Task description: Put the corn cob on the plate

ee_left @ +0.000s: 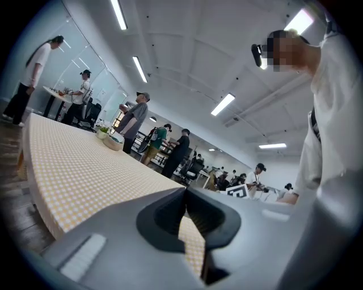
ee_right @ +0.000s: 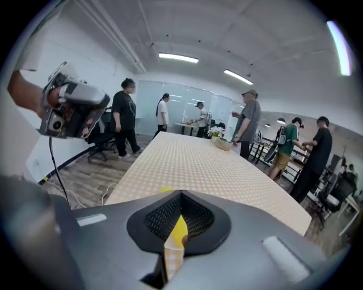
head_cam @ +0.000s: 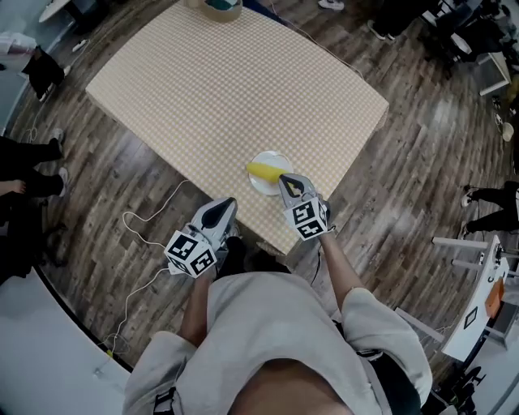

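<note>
We are looking down on a wide checked surface (head_cam: 227, 73) that is lying cornerwise to us, with one corner pointing at our body. People are standing around the room beyond its far edges. At the far edge a bowl (head_cam: 219, 8) is sitting.

We are holding the left tool (head_cam: 225, 206) off the near edge, over the wooden floor. In its own view the left tool (ee_left: 185, 192) is clenched, with its jaws meeting at the tips and nothing between them.

We are holding the right tool (head_cam: 286, 181) over the surface near that near corner, just beside the plate. It is pointing at the cob. In its own view the right tool (ee_right: 181, 195) is clenched too, tips together and gripping nothing.

A white plate (head_cam: 263, 187) is resting close to the near corner. The yellow cob (head_cam: 263, 171) is lying across it, and the cob (ee_right: 178, 229) is showing through the hollow behind the right jaws.
</note>
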### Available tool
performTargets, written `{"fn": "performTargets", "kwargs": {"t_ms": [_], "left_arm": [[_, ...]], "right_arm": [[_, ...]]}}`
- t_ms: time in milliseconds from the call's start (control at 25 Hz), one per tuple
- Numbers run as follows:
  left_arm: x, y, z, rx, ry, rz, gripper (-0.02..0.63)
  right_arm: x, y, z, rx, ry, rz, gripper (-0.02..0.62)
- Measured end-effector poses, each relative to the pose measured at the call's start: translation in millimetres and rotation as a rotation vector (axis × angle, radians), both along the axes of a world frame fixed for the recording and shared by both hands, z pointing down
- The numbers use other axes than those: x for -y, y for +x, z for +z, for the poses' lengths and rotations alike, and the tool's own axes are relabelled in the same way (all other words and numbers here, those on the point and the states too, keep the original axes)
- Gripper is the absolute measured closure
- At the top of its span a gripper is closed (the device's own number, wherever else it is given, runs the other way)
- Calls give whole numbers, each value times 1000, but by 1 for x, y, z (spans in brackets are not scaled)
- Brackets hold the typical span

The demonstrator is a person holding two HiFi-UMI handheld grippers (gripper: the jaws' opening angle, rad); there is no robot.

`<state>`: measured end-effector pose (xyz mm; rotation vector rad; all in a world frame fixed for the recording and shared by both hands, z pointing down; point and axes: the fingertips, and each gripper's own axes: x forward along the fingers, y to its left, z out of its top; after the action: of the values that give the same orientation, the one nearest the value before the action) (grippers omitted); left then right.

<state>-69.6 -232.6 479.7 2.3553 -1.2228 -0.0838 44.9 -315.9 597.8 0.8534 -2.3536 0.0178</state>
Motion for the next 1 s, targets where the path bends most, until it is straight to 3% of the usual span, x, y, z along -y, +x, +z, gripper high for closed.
{"fn": "performTargets", "kwargs": {"t_ms": [160, 400, 680, 1000], "left_arm": [[0, 13, -20, 11, 69, 10, 598], [-18, 53, -56, 43, 169, 29, 598], [-28, 73, -87, 80, 244, 88, 598], [-55, 60, -94, 94, 265, 115, 598]], "right_arm": [[1, 16, -43, 137, 30, 100, 598], [-28, 41, -123, 264, 157, 131, 597], [-56, 50, -161, 319, 234, 176, 597], [-97, 51, -177, 364, 257, 250, 598]]}}
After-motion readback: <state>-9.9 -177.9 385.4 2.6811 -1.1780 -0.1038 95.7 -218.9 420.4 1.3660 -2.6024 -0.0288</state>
